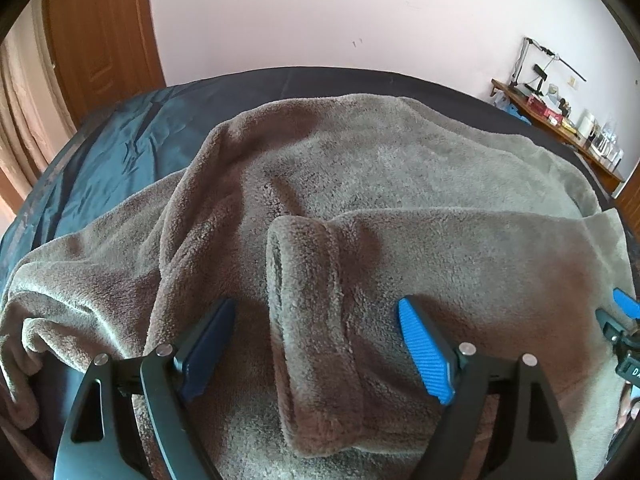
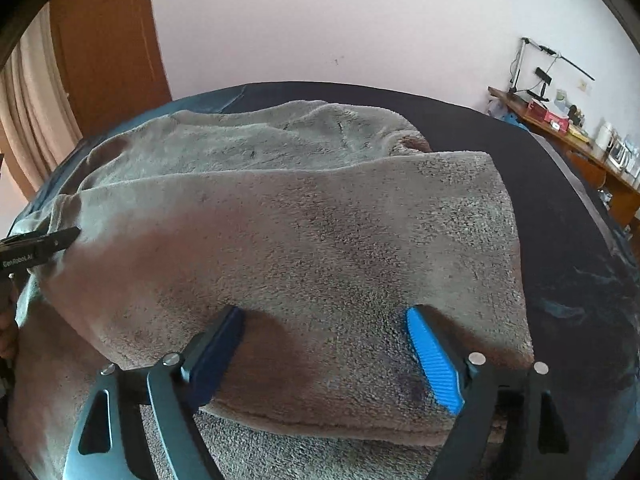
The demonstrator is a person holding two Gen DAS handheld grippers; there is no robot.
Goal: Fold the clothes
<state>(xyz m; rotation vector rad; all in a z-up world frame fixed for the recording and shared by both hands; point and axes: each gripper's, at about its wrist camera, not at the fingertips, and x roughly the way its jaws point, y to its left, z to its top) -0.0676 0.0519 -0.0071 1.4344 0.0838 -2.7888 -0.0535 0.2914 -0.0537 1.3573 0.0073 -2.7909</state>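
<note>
Left claw (image 1: 316,312): nearest the lens, jaws spread wide, nothing pinched; blue pads sit either side of the sleeve, tips resting on or just above the fleece, cannot tell which.
Right claw (image 2: 326,320): jaws wide apart, no cloth between the pads; tips close over the folded layer. Also seen at the right edge of the left wrist view.
Garment (image 1: 360,168): grey-brown fleece top, spread flat on the bed, fills most of both views.
Sleeve (image 1: 460,248): folded across the body of the garment, runs from the right side toward the middle.
Cuff (image 1: 296,264): open end of the sleeve, lies between the left claw's two fingers, just ahead of them.
Folded layer (image 2: 320,240): broad flap of the garment lying over the lower layer; its near edge runs under the right claw, its far-right corner lies near the dark sheet.
Bed (image 2: 560,208): dark sheet, bare strip on the right of the garment, teal patch on the left.
Background: pale wall (image 1: 340,12), wooden door (image 1: 100,40), curtain (image 1: 24,120), cluttered bench (image 1: 560,124) at far right.
</note>
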